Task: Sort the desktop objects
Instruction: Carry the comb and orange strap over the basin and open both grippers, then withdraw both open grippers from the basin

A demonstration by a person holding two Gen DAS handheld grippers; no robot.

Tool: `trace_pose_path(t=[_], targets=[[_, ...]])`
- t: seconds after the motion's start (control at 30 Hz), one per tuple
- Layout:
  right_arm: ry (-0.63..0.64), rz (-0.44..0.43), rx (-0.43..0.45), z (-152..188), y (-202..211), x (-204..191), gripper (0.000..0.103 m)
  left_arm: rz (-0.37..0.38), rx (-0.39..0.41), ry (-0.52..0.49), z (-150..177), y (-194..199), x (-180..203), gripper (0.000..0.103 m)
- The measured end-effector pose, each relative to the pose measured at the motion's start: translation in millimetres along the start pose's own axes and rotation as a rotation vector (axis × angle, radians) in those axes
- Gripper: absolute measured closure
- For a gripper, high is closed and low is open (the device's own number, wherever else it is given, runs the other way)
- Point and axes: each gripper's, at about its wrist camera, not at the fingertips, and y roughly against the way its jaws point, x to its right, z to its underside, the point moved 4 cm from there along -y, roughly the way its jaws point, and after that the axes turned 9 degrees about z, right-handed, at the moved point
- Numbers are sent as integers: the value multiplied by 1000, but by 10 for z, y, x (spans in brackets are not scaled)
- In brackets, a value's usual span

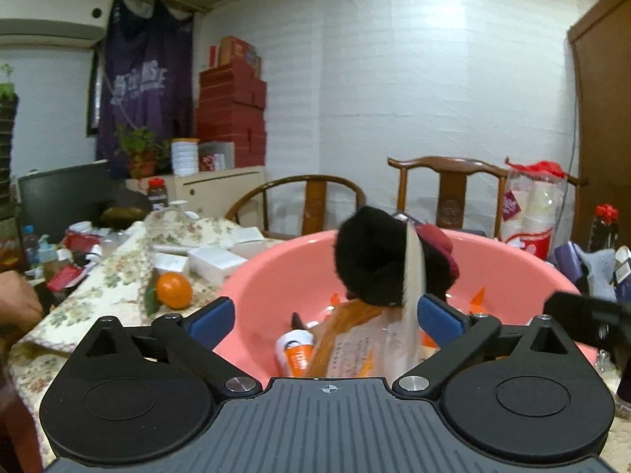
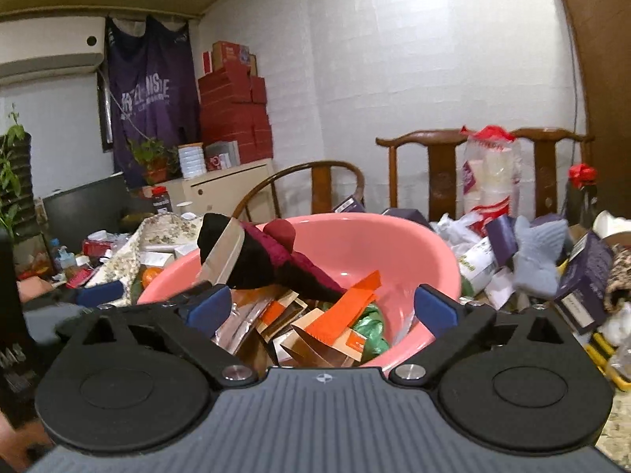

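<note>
A pink plastic basin (image 1: pixel 276 276) stands on the cluttered table and shows in both views (image 2: pixel 394 244). It holds a black and maroon cloth item (image 1: pixel 370 260), orange and brown packets (image 2: pixel 343 315), a white and orange tube (image 1: pixel 295 351) and a green bag (image 2: pixel 370 327). A blurred pale flat piece (image 1: pixel 414 276) hangs in the air by the cloth item, also in the right wrist view (image 2: pixel 224 256). My left gripper (image 1: pixel 329 315) is open over the basin's near rim. My right gripper (image 2: pixel 321 307) is open over the basin, empty.
An orange (image 1: pixel 173 289) lies on the floral cloth (image 1: pixel 118 276) left of the basin, by white boxes (image 1: pixel 215 262). Purple boxes (image 2: pixel 587 276), a grey sock (image 2: pixel 540 252) and a bag of paper cups (image 2: pixel 491 173) crowd the right. Wooden chairs (image 1: pixel 445 189) stand behind.
</note>
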Motion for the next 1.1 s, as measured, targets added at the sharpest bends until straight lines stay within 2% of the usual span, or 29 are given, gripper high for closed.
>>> trace_pose_path(t=[0.17,0.4,0.77,1.1], targets=[[11,15,15,73,114,-55,2,-21,5,13,13,203,-108,0],[20,37,34,175,224,-148,1,-37,-41,-3,206,445,-201,0],[8,63,-45,402,261,-191,1,9,-128,-10,546,542,-137,0],[22,86,-40,449,255,-167,1,56,-131,-26,592,508,-60,0]])
